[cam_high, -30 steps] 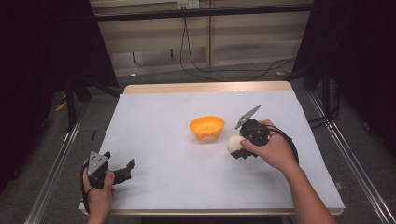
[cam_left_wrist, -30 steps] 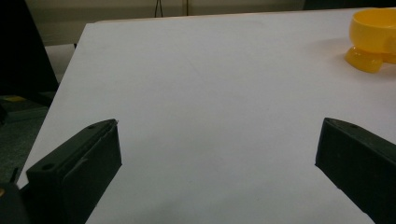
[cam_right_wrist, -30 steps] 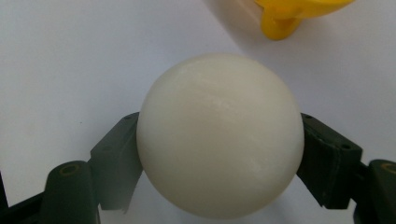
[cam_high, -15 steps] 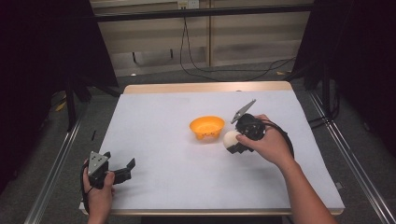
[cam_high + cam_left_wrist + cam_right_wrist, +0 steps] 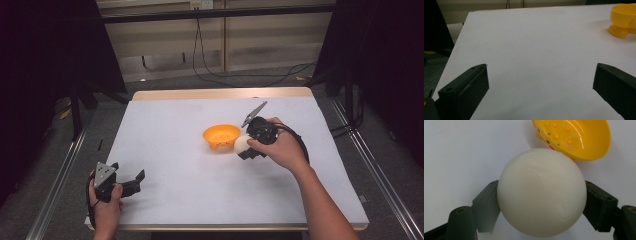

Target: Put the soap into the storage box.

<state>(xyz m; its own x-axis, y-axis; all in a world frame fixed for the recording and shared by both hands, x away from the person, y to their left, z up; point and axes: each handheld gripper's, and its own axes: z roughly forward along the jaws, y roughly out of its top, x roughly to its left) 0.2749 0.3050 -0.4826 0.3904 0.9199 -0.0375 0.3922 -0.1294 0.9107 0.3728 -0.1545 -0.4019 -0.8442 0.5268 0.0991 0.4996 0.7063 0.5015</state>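
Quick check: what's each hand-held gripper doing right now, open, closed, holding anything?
Left hand-held gripper: open, holding nothing, at the table's near-left corner.
Right hand-held gripper: closed on the white ball, next to the orange bowl.

Two hands, two grippers over the table

The left gripper (image 5: 134,181) sits low at the near left corner, jaws spread wide with nothing between them. The right gripper (image 5: 243,148), held farther out in the right hand (image 5: 281,148), has its jaws clamped on a ball (image 5: 541,192).
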